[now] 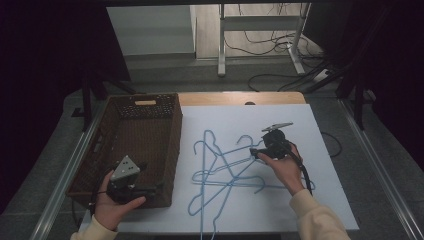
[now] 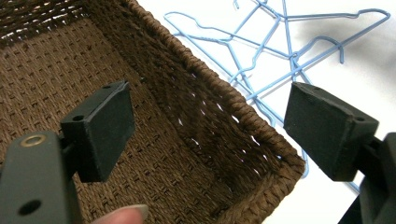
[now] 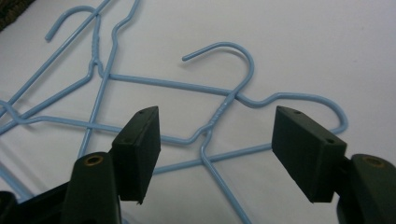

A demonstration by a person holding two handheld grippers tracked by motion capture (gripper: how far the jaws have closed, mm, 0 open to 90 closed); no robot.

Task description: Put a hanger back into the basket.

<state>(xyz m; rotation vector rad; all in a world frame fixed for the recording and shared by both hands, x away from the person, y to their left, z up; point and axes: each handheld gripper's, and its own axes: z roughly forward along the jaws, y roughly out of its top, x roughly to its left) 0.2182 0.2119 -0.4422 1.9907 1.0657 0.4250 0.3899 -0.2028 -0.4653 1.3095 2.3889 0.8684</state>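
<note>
Your blue wire hangers lie in a loose tangle at the centre of the high view, thin rods with curled hooks, crossing one another on the smooth white sheet. Your right gripper hovers just over one hanger's twisted neck, its flat black pads set wide, nothing pinched. At lower left, your left gripper also stands wide, straddling the near corner of the brown woven wicker basket, rim coarse and braided.

White-topped table — brown wicker basket left, blue wire hangers ctr.
</note>
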